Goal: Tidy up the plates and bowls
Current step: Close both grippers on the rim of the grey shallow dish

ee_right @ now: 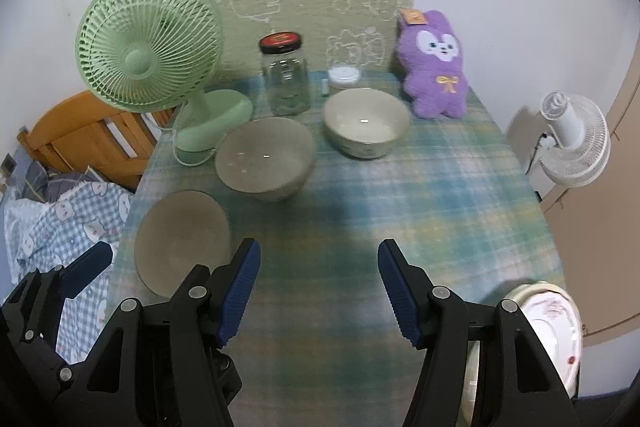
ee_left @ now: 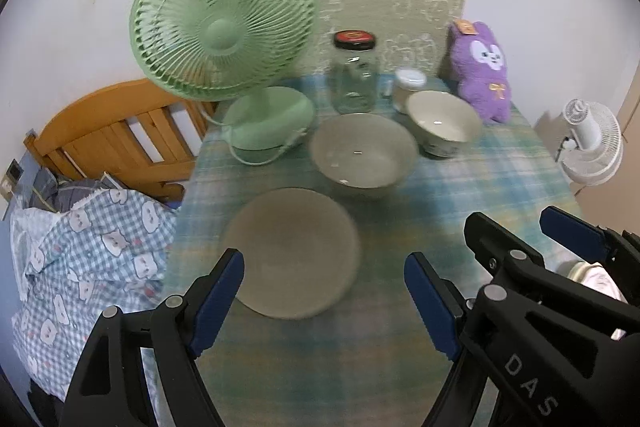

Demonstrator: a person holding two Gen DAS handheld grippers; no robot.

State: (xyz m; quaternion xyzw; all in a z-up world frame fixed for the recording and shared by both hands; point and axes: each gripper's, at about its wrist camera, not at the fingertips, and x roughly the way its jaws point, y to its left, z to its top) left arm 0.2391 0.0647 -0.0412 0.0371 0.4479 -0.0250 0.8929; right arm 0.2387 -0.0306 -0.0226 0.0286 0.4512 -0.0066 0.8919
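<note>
While both claws hover low over the near end of the counter [ee_right: 460, 187], let's count the crockery: two bowls and two plates. Bowl one, the grey bowl [ee_right: 265, 158], sits mid-counter, just in front of the green fan [ee_right: 150, 43]. Bowl two, the cream bowl [ee_right: 366, 122], stands to its right and a touch further back, apart from it, near the purple plush rabbit [ee_right: 436, 65]. Plate one, the grey plate [ee_left: 291, 253], lies flat near the counter's left edge, directly ahead of the left claw [ee_left: 324, 301]. Plate two, the white patterned plate [ee_right: 554, 319], rests at the near right corner, partly hidden behind the right claw's arm.

Left claw: jaws spread wide, nothing between the blue pads, the grey plate just beyond them. Right claw [ee_right: 319, 291]: also spread wide and empty, over bare checked cloth, with the grey plate off to its left.

Along the back, one glass jar [ee_right: 285, 81] with a black and red lid, one small white-capped container [ee_right: 343, 75] behind the cream bowl, and a tiny item beside it too small to make out. Fans total two: the green one on the counter, plus one white fan [ee_right: 572, 139] off to the right. One wooden chair [ee_left: 116, 139] and a checked blanket [ee_left: 84, 259] sit off the left side.
</note>
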